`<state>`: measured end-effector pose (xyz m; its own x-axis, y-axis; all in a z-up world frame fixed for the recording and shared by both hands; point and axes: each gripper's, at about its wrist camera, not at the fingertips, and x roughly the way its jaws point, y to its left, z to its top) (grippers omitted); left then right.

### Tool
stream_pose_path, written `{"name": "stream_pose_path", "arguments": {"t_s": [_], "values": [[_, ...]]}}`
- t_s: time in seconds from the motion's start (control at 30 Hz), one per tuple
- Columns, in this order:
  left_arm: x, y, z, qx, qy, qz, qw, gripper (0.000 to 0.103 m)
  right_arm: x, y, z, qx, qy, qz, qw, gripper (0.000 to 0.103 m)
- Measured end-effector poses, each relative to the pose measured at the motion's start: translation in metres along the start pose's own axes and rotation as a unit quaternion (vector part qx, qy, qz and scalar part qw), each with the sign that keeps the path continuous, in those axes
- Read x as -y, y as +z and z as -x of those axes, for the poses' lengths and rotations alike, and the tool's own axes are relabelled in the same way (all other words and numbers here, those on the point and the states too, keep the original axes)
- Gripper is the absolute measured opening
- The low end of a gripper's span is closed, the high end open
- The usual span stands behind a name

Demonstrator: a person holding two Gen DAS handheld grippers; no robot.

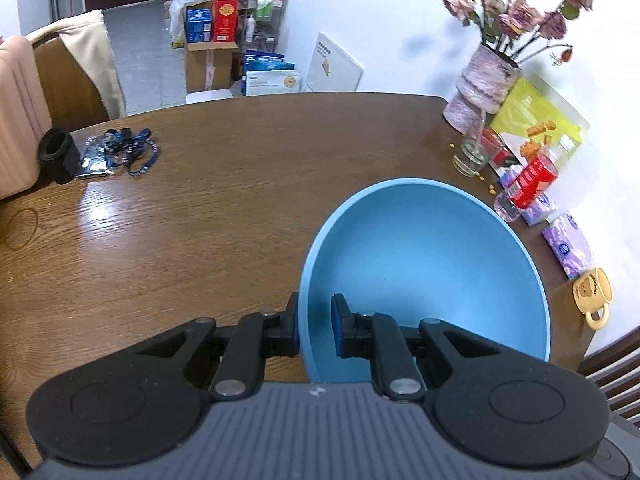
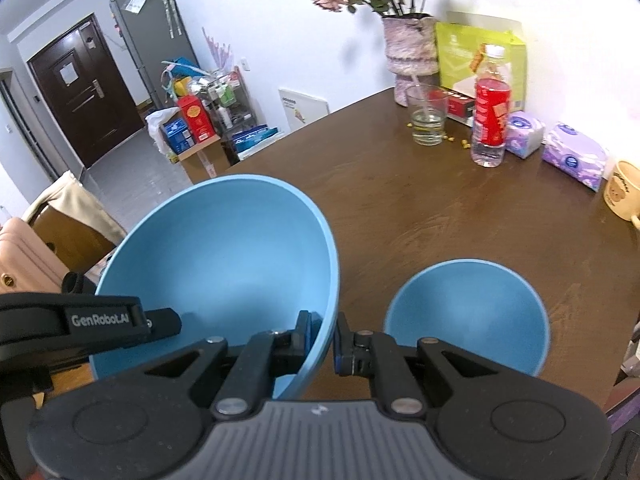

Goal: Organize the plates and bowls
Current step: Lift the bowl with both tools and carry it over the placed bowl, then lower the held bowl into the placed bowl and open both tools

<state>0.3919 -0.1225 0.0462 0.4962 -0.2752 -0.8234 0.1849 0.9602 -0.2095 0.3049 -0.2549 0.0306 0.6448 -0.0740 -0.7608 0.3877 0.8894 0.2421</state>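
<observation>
Above the brown wooden table [image 2: 400, 200], 2 grippers carry 1 large blue bowl [image 2: 224, 256] between them. Its right rim wall sits between the right gripper [image 2: 322, 340] jaws, which pinch it, 1 pad inside and 1 outside. The left gripper [image 1: 315, 330] pinches the opposite rim the same way. The bowl tilts, its mouth facing up and toward the cameras. A smaller blue bowl [image 2: 468, 312] rests on the table just beside it.

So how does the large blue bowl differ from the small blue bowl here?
The large blue bowl is wider and deeper than the small blue bowl. The large one is tilted, its rim pinched by both the left gripper and the right gripper; the small one is ungripped. Both are empty.
</observation>
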Motion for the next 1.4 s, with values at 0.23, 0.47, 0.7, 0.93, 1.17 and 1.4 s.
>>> {"name": "stream_pose_path", "arguments": {"t_s": [0.23, 0.47, 0.7, 0.93, 1.17, 1.4], "values": [[0.029, -0.006, -0.002, -0.002, -0.007, -0.015, 0.9999, 0.015, 0.026, 0.005, 0.007, 0.006, -0.011, -0.009, 1.000, 0.010], [0.057, -0.011, -0.008, -0.007, -0.015, -0.028, 0.9995, 0.015, 0.053, 0.008, 0.011, 0.009, -0.021, -0.020, 1.000, 0.010], [0.082, -0.016, -0.019, -0.015, -0.021, -0.037, 0.9990, 0.015, 0.080, 0.012, 0.010, 0.006, -0.032, -0.026, 0.999, 0.010], [0.106, -0.021, -0.031, -0.023, -0.026, -0.043, 0.9985, 0.015, 0.104, 0.015, 0.005, 0.003, -0.041, -0.031, 0.999, 0.010], [0.122, -0.028, -0.046, -0.032, -0.025, -0.045, 0.9982, 0.015, 0.123, 0.015, -0.002, -0.004, -0.045, -0.032, 0.998, 0.010], [0.129, -0.039, -0.063, -0.045, -0.013, -0.047, 0.9978, 0.015, 0.138, 0.011, -0.016, -0.018, -0.043, -0.027, 0.999, 0.010]]}}
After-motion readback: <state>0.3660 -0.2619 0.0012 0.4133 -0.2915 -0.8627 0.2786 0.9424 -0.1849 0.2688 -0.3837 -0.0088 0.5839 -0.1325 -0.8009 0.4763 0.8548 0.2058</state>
